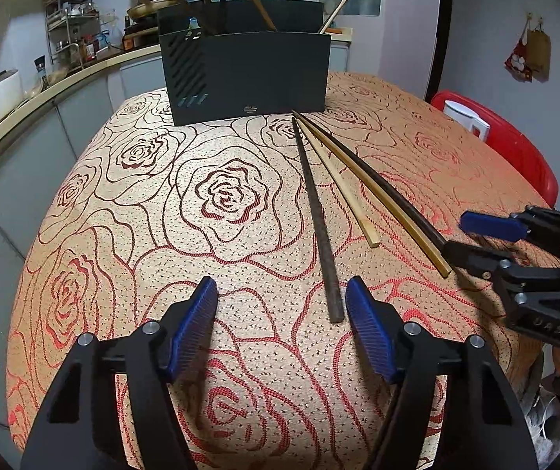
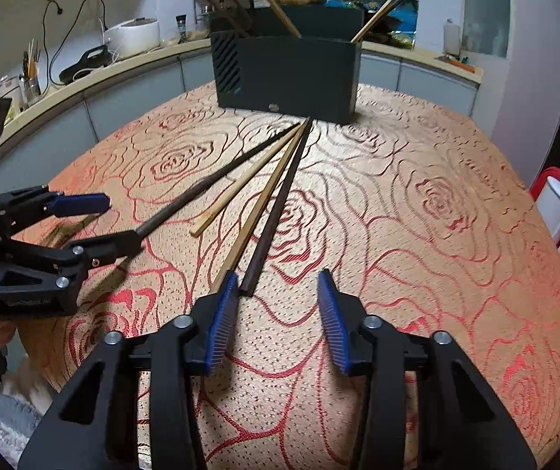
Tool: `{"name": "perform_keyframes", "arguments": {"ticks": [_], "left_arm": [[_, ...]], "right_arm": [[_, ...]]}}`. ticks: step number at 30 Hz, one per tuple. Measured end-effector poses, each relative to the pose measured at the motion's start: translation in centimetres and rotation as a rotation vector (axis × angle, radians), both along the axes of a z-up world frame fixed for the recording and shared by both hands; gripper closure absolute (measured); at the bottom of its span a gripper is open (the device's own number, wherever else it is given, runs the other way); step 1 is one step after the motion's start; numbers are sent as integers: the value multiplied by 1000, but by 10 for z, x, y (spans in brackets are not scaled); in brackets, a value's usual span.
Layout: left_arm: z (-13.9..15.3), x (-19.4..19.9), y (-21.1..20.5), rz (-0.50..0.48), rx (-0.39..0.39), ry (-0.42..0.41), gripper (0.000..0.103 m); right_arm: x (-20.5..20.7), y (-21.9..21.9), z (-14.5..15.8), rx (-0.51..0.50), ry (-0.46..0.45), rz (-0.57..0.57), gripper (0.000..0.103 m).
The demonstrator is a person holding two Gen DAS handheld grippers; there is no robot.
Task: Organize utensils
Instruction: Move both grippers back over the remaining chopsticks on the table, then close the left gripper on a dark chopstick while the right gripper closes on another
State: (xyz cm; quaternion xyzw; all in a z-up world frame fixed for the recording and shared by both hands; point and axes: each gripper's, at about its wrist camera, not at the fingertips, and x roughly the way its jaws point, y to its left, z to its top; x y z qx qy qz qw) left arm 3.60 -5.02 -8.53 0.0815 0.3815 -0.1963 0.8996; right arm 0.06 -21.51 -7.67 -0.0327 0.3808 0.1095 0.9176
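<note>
Several chopsticks lie fanned out on the rose-patterned tablecloth (image 1: 123, 235) in front of a dark utensil holder (image 1: 248, 74), which holds more chopsticks. A dark chopstick (image 1: 315, 211) lies with its near end just inside my open left gripper (image 1: 282, 293), close to the right pad. Two bamboo chopsticks (image 1: 338, 184) and a black chopstick (image 1: 382, 188) lie to its right. My right gripper (image 2: 278, 290) is open. The black chopstick (image 2: 276, 203) ends between its pads, near the left pad. The holder also shows in the right wrist view (image 2: 288, 74).
A red stool (image 1: 515, 149) with a white kettle (image 1: 468, 119) stands right of the table. A kitchen counter (image 1: 45, 86) with a rice cooker and jars runs behind on the left. The table edge drops off near both grippers.
</note>
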Motion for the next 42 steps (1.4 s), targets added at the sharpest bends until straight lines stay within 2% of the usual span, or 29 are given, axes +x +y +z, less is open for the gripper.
{"name": "perform_keyframes", "arguments": {"ticks": [3,8,13,16,19,24,27,32,37,42], "left_arm": [[0,-1,-1,-1,7,-7,41],[1,0,1,7,-8,-1,43],[2,-2,0,3,-23,-4,45],[2,-5,-3,-20,-39,-6,52],[3,-6,-4,-36,-53,-10,61],[2,-3,-3,-35,-72,-12,84],[1,-3,-4,-41,-73,-12,95],[3,-4,-4,-45,-60,-12,95],[14,-6,1,-38,-66,-45,95],[34,-11,6,-38,-68,-105,95]], "right_arm": [[1,1,0,-13,-13,-5,68],[6,-10,0,-2,-9,-62,70],[5,-7,-1,16,-14,-45,72],[5,-4,-1,7,-25,-45,74],[7,-6,-2,23,-32,-43,81],[9,-2,-3,7,-62,-27,88],[9,1,-4,-10,-74,-19,91],[11,-1,-2,-3,-58,-16,93],[11,-16,3,46,-30,-49,95],[5,-31,28,94,-74,-73,95]]}}
